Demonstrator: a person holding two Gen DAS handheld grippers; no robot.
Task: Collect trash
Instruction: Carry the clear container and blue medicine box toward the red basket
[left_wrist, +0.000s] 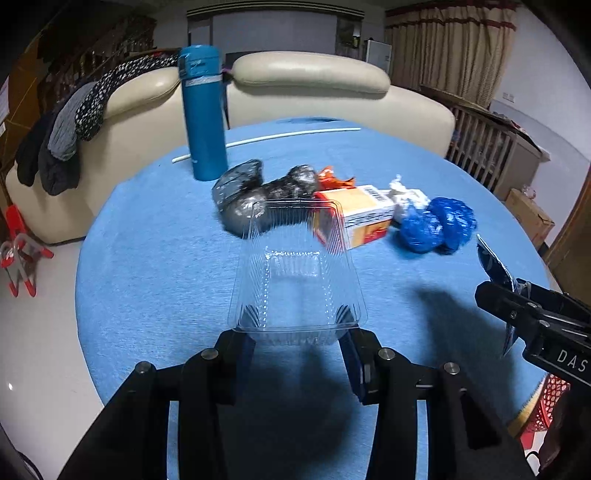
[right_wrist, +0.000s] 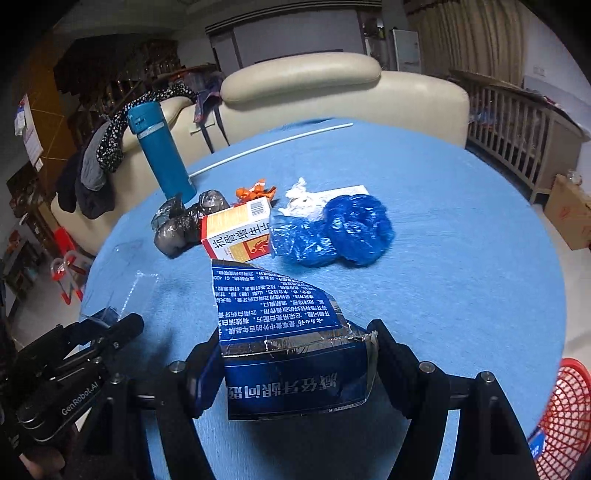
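Low in both frames, each claw already carries trash: left claw pinching a clear plastic tray, right claw clamping a torn blue carton, likely bound for the red basket at lower right; more litter waits mid-bench.

Dim indoor light, cold blue cast. Both views show heavy fisheye bending and black vignette corners. Source sits overhead: dark soft shadows fall on the blue tablecloth under and just behind the fingers. Glare streaks on the clear plastic tray between the left fingers. Trash ahead of the fingers is motion-smeared; the sofa beyond is soft and noisy.
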